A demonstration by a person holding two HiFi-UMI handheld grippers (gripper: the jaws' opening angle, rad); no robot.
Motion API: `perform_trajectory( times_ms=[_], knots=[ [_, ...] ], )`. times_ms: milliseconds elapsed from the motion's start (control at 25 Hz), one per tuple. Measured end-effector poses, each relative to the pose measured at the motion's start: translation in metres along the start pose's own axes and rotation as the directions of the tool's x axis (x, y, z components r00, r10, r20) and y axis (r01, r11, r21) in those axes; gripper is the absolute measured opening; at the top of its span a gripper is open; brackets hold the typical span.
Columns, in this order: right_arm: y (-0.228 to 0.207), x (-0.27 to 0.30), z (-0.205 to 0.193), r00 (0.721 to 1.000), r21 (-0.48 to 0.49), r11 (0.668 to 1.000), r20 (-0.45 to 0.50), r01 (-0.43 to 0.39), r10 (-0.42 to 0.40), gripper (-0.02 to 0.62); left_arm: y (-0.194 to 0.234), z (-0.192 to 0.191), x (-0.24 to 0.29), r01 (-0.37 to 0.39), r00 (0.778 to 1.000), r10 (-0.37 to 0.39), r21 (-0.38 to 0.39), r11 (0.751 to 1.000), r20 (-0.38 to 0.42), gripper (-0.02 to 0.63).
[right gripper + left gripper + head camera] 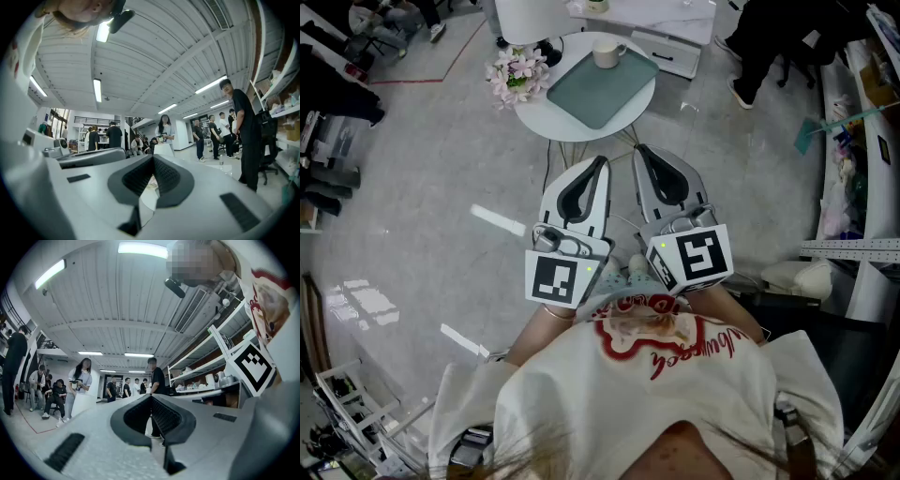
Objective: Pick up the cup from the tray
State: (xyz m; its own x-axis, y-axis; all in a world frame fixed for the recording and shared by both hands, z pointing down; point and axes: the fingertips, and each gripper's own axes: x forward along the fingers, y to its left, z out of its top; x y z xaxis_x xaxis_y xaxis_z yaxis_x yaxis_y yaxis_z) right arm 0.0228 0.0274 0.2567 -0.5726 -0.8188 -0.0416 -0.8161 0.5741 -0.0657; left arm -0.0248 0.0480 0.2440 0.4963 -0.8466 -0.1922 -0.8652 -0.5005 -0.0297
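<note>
The cup (607, 53) sits on the far corner of the tray (600, 89). The tray lies on a round white table (546, 117). Pink flowers (516, 73) stand just beside the tray. The left gripper (602, 161) and right gripper (639, 150) are well apart from the tray. Their jaws are pressed together and hold nothing.

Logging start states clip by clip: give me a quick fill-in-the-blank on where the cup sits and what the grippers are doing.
1. The cup stands on the green ___, near its far corner.
2. In the head view, the flowers on the round table lie to the cup's ___.
3. The left gripper and right gripper are held near the person's body, both with jaws ___ and empty.

Missing words: tray; left; shut.
</note>
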Motion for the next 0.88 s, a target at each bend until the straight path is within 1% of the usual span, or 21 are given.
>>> perform_trajectory(
  times_ms=[400, 600, 880],
  knots=[
    [-0.004, 0.000, 0.003, 1.000, 0.002, 1.000, 0.009, 0.005, -0.005, 0.024, 0.003, -0.002, 0.000, -0.011, 1.000, 0.011, -0.002, 1.000, 0.006, 0.014],
    [-0.001, 0.003, 0.007, 1.000, -0.013, 1.000, 0.016, 0.001, -0.001, 0.025, 0.007, 0.000, -0.001, -0.018, 1.000, 0.018, 0.000, 1.000, 0.006, 0.014],
    [-0.010, 0.005, 0.011, 0.999, -0.012, 1.000, 0.034, 0.026, -0.026, 0.025, 0.009, 0.000, 0.004, -0.022, 1.000, 0.022, -0.003, 1.000, 0.008, 0.014]
  ],
)
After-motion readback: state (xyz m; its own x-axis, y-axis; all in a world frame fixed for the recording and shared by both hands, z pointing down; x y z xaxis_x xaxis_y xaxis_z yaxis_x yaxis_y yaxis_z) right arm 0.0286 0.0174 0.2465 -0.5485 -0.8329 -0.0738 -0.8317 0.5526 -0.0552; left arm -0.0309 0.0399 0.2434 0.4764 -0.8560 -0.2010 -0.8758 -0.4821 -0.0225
